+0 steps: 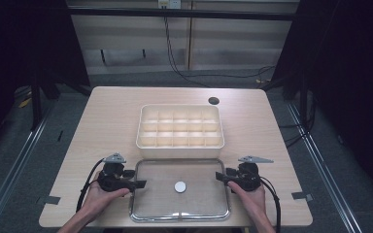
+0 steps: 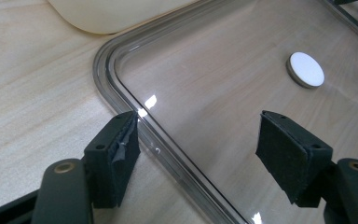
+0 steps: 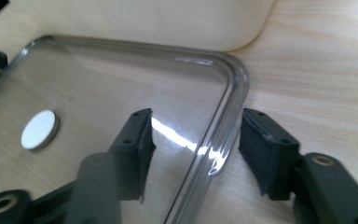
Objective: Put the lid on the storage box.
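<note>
A clear shallow tray [image 1: 179, 217] lies on the table's near side, with a small white disc [image 1: 180, 186] at its middle. My left gripper [image 1: 141, 183] is at the tray's left rim. In the left gripper view its jaws straddle that rim [image 2: 107, 74] wide apart, touching nothing, and the disc [image 2: 306, 70] lies farther in. My right gripper [image 1: 219, 176] is at the right rim. Its jaws stand either side of the clear wall [image 3: 235, 79], one pad inside and one outside, with gaps showing. From here the disc [image 3: 39, 129] lies to the left.
A cream box [image 1: 179, 152] with several empty compartments stands just behind the tray, its wall close to both grippers [image 2: 116, 14] [image 3: 168, 18]. A dark round hole [image 1: 213, 101] sits in the wooden table [image 1: 111, 111] behind the box. Cables trail from both grippers.
</note>
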